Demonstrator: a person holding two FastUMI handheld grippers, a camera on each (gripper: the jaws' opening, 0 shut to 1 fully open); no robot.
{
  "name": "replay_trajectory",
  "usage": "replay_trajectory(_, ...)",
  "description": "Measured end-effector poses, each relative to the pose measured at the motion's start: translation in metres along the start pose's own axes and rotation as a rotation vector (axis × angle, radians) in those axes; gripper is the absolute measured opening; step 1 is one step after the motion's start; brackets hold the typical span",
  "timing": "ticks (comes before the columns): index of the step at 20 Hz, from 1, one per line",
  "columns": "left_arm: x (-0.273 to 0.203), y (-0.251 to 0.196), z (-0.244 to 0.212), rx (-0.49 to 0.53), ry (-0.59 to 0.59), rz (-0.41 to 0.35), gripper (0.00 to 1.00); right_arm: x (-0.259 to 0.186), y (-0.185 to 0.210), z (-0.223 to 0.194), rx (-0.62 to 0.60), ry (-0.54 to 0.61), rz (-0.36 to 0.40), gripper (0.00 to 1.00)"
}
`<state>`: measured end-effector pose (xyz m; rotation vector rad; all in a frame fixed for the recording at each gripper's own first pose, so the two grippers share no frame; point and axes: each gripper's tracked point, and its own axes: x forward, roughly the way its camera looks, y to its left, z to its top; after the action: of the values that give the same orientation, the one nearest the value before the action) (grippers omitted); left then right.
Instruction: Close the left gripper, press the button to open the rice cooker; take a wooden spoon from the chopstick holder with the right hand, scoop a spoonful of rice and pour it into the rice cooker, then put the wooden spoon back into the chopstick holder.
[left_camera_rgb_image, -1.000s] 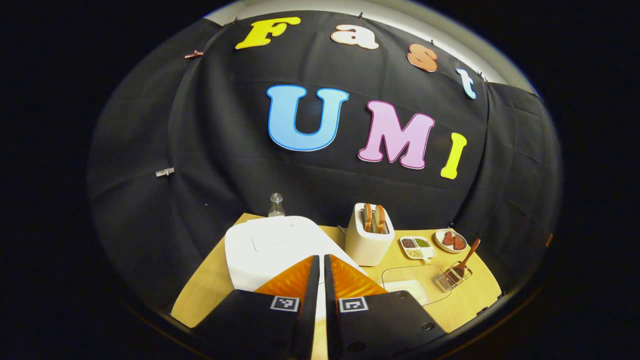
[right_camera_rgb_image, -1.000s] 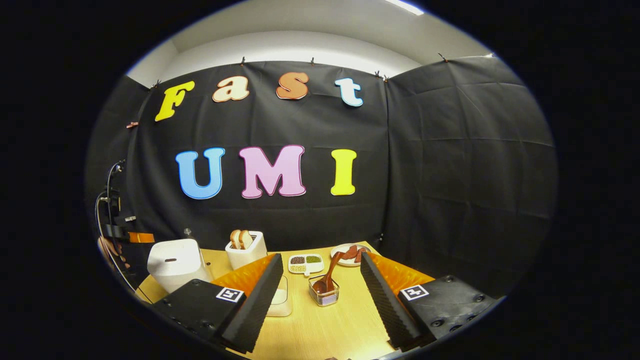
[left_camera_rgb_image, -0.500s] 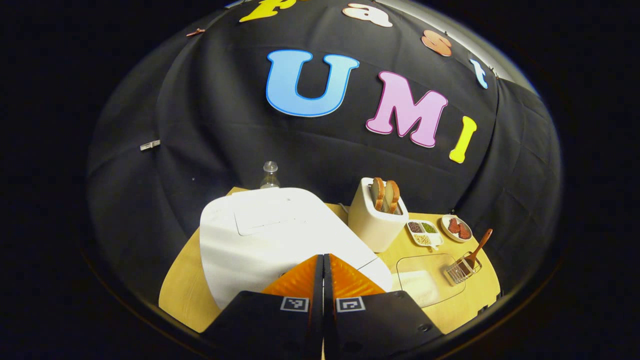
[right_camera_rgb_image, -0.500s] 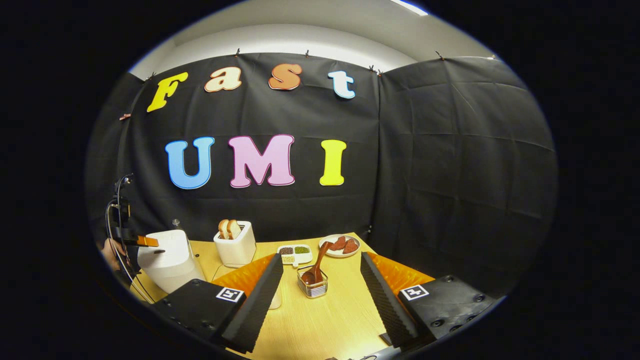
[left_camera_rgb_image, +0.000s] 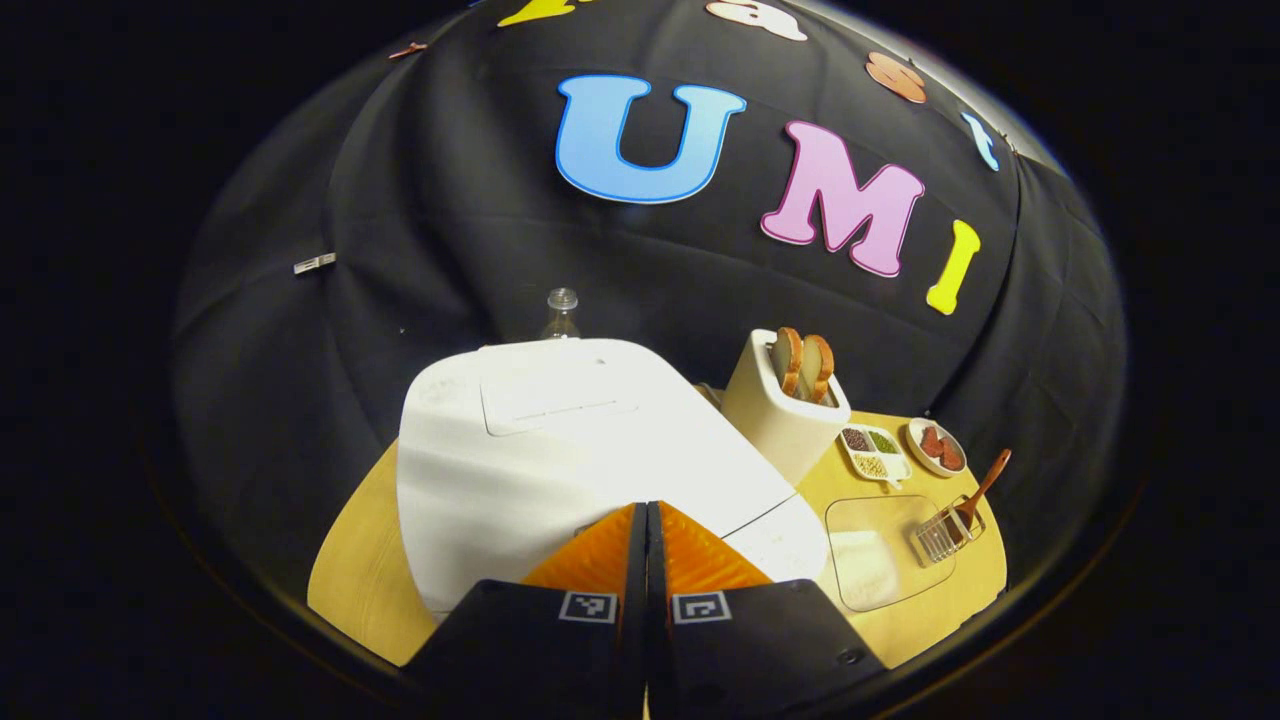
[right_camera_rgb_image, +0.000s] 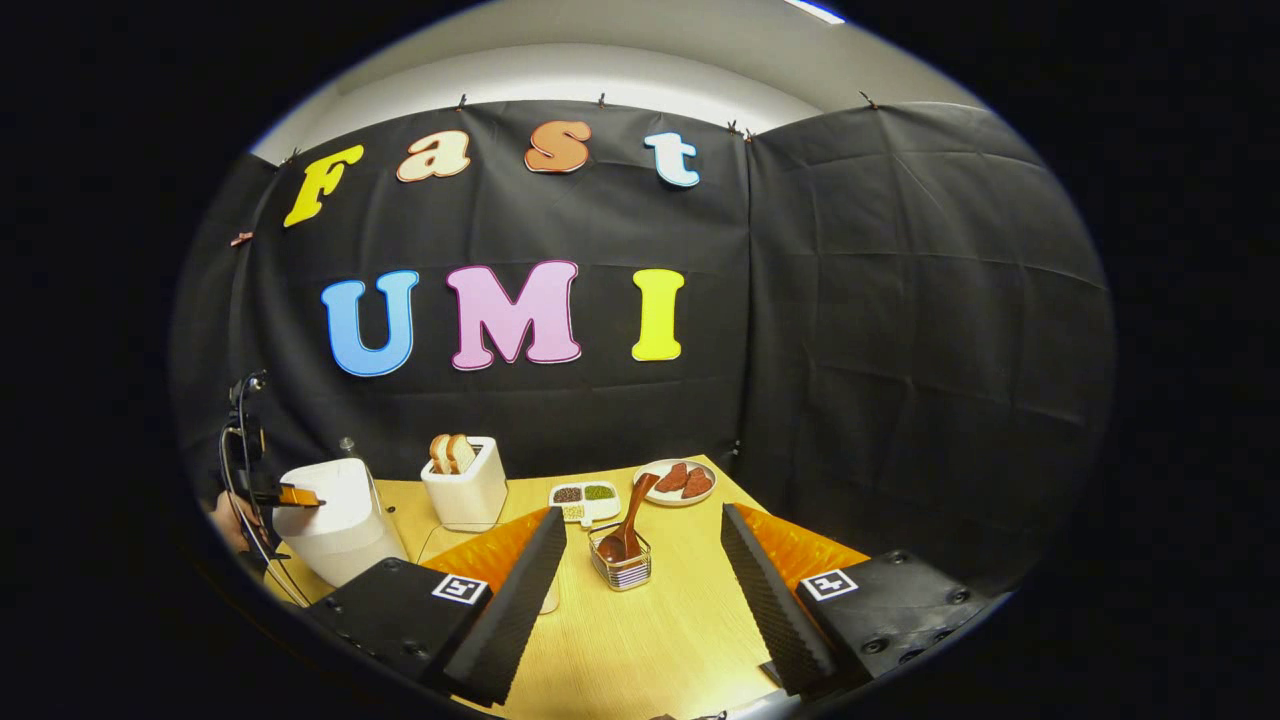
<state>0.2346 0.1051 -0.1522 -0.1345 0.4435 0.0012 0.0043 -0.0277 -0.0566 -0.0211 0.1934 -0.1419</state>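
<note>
The rice cooker (left_camera_rgb_image: 560, 440) is sitting at the left end of the wooden worktop (left_camera_rgb_image: 360, 570), a rounded white box with a smooth lid bearing a shallow rectangular panel, and its lid is lying down flat. The left tongs (left_camera_rgb_image: 645, 525) are hovering right over its front edge with the two fingers pressed together and nothing between them; whether the tips are touching the cooker I cannot tell. In the right gripper view the same cooker (right_camera_rgb_image: 335, 520) is standing at the far left with those tongs (right_camera_rgb_image: 298, 495) at its top. The right tongs (right_camera_rgb_image: 645, 565) are gaping wide and holding nothing, pointing toward the wire chopstick holder (right_camera_rgb_image: 620, 570), where the wooden spoon (right_camera_rgb_image: 628, 525) is leaning, bowl down. Just left of the holder a clear dish of rice (left_camera_rgb_image: 870, 560) is lying on the worktop.
</note>
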Motion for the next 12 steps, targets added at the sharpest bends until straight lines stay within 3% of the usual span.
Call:
replay_trajectory(5, -0.001, -0.003, 0.012, 0.017, -0.028, 0.046, 0.07, 0.017, -0.001, 0.008, -0.003, -0.007, 0.048, 0.98)
replay_trajectory(10, -0.054, -0.006, 0.076, 0.053, -0.257, 0.150, 0.07, 0.048, -0.003, 0.015, -0.014, -0.011, 0.122, 0.98)
replay_trajectory(12, -0.077, -0.018, 0.085, 0.054, -0.297, 0.172, 0.06, 0.065, -0.001, 0.018, -0.010, -0.015, 0.160, 0.98)
